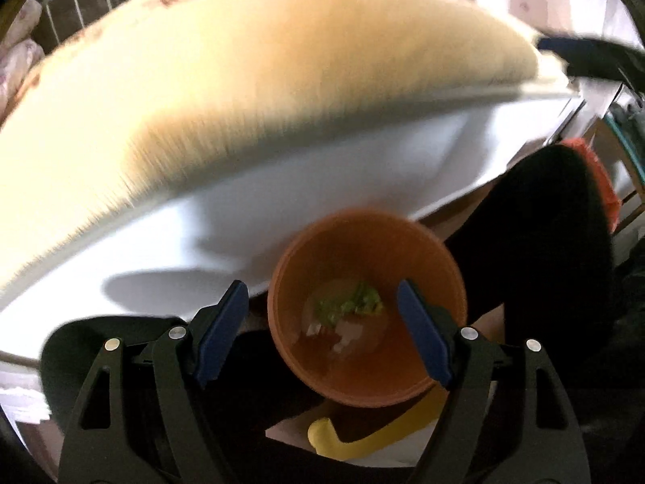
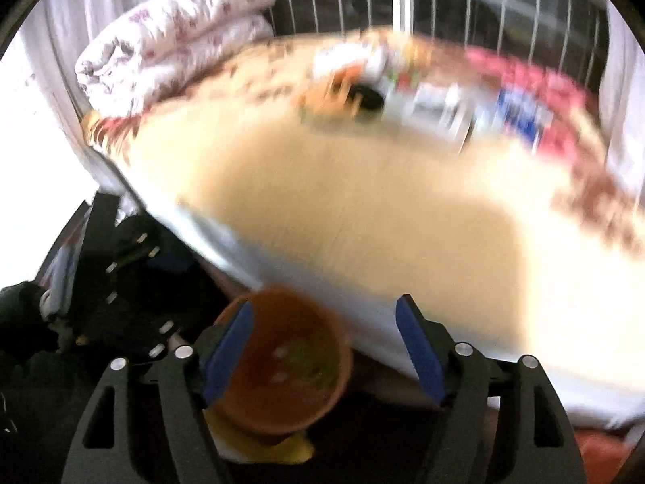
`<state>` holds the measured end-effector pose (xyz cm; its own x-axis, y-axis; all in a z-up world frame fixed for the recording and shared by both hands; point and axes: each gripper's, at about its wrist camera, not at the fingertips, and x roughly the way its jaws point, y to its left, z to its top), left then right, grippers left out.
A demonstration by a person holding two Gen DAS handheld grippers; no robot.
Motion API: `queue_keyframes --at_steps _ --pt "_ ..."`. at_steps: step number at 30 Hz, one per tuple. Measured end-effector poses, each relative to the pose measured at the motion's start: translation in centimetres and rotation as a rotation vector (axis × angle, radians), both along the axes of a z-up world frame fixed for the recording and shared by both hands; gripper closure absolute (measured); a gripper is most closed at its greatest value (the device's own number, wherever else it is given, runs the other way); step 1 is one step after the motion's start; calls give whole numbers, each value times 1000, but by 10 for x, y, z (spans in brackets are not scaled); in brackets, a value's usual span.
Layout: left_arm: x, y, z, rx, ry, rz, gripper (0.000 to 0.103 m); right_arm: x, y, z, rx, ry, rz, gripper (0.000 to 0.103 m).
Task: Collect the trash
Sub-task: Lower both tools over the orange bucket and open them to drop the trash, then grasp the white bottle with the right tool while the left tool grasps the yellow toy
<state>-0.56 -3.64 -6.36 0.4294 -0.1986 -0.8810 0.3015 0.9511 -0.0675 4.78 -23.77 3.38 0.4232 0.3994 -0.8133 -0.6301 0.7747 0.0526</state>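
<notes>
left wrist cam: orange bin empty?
No. The orange bin already holds green and white scraps at its bottom.

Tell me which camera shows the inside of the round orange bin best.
Left wrist view: the round orange bin faces the lens, green and white scraps visible at its bottom. The right wrist view shows it blurred, partly behind a blue gripper finger.

In the left wrist view, the bucket (image 1: 367, 306) sits lower centre, below the bed (image 1: 242, 101) that spans the upper frame, with scraps (image 1: 346, 310) lying inside it. A folded quilt (image 2: 173, 36) lies on the bed in the upper left of the right wrist view, and packets (image 2: 443, 92) lie along its top centre.
</notes>
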Motion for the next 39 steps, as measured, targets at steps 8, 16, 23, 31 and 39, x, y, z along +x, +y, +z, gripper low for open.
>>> queue_keyframes --at_steps 8,16,23,31,39 --pt "6 -4 44 -28 -94 4 19 136 -2 14 -162 -117 128 29" --pt "15 -9 26 -42 -79 11 19 209 21 -7 -217 0 245 33" --pt "25 -9 22 -47 -53 22 19 222 38 -5 -321 80 426 40" --pt "29 -12 17 -67 -29 23 19 227 50 -2 -376 110 520 47" --pt "33 -9 17 -83 -23 42 19 238 75 -12 -443 154 592 50"
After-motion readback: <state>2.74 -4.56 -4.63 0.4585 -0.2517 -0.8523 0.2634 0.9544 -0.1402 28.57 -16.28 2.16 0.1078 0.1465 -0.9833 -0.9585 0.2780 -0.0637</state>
